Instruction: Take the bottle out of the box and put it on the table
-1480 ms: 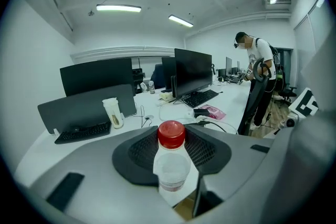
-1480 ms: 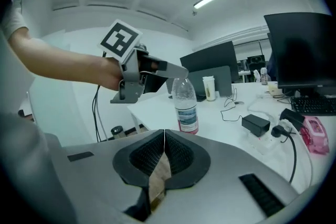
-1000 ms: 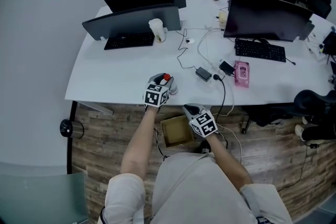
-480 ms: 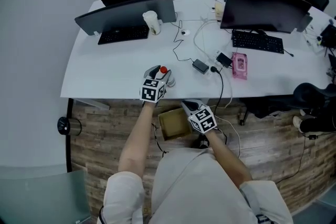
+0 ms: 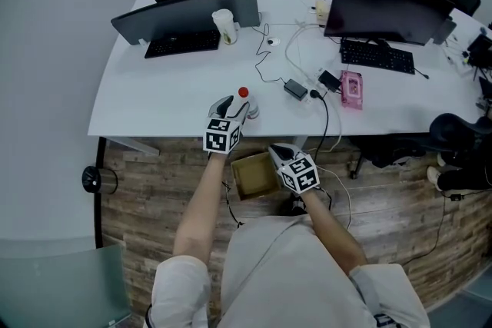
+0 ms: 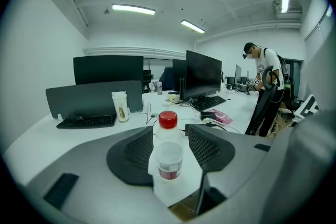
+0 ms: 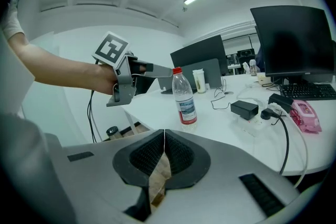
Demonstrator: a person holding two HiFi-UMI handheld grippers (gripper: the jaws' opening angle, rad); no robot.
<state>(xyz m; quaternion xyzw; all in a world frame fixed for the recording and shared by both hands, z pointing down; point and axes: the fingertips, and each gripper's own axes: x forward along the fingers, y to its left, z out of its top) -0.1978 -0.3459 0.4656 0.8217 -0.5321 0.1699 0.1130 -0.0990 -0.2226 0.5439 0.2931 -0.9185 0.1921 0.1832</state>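
Left gripper (image 5: 237,110) jaws spread, just been opening; bottle (image 6: 169,157) between them, pads clear of it. Bottle stood upright, red cap up, at table (image 5: 161,100) front edge, frame centre. Charger (image 5: 295,89) to its right. Right gripper (image 7: 164,139) pressed together, empty, beside box (image 5: 256,174).

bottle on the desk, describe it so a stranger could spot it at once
On the big white desk with the monitors, look at the near edge, by the cardboard box below it. The bottle stands upright there: clear plastic, red cap, red label band, unlike the white cup by the keyboard.
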